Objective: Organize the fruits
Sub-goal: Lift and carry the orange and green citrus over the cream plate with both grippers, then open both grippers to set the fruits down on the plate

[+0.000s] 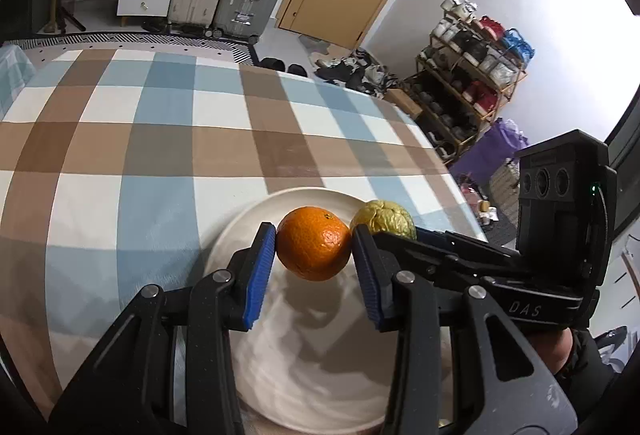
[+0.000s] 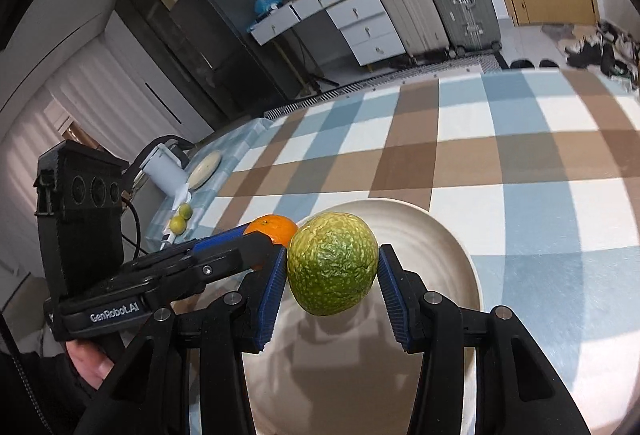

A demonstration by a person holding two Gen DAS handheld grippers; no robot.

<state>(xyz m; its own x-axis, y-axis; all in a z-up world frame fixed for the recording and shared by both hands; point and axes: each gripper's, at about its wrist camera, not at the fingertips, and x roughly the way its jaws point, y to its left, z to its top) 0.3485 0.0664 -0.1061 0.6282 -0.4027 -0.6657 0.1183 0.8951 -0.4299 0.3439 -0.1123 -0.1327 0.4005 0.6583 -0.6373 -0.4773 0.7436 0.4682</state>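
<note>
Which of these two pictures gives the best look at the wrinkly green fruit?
The right wrist view. There the green fruit fills the middle, gripped in the right claw above the white plate, its bumpy skin plain. The left wrist view shows only its yellowish top, peeking over a claw finger behind the orange.

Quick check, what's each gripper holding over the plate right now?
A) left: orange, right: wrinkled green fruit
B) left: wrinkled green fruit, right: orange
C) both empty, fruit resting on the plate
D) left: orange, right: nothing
A. The left tongs pinch the orange between their blue pads, while the right tongs clamp the wrinkled green fruit, both above the white plate.
</note>
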